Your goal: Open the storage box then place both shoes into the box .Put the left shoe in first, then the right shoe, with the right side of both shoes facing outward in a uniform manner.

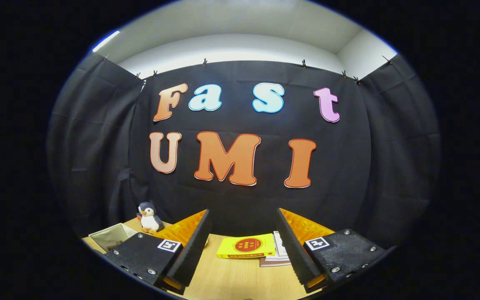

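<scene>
Gripper (pixel 244 243) released (fingers wide apart), yellow book (pixel 246 246) between them on wooden surface (pixel 240 279), plush penguin (pixel 150 217) beyond

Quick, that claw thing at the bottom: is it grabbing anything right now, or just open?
Gripper: open, holding nothing; its fingers stand wide apart above the table, with the yellow book lying beyond them.

The tongs (pixel 244 241) are held wide apart above the wooden counter (pixel 240 279), with nothing gripped. A yellow book (pixel 246 248) on paler books (pixel 275 258) lies between the fingers. A plush penguin (pixel 150 217) and an open fabric bin (pixel 111 236) are seen beyond the left finger.
</scene>
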`<state>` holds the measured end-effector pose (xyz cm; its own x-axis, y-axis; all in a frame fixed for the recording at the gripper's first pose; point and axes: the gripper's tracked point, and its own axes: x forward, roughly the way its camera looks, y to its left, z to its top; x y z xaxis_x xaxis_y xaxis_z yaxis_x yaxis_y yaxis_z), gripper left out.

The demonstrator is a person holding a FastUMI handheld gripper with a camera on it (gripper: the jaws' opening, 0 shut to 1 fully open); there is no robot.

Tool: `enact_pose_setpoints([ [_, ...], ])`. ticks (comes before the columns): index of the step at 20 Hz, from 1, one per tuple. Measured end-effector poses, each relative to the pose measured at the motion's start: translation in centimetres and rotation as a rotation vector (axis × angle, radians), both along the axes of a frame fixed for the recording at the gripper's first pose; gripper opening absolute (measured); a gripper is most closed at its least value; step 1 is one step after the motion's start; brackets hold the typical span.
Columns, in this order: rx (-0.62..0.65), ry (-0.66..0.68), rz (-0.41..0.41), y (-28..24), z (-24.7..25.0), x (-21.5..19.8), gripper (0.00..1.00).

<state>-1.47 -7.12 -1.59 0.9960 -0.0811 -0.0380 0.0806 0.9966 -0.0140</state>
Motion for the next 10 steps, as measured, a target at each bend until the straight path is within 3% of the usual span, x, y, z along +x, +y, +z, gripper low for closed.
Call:
enact_pose_setpoints([
  [3, -0.043, -0.012, -0.006, -0.8, 0.4, -0.7, 0.93],
  [10, -0.018, -0.036, 0.013, -1.0, 1.8, -0.1, 0.95],
])
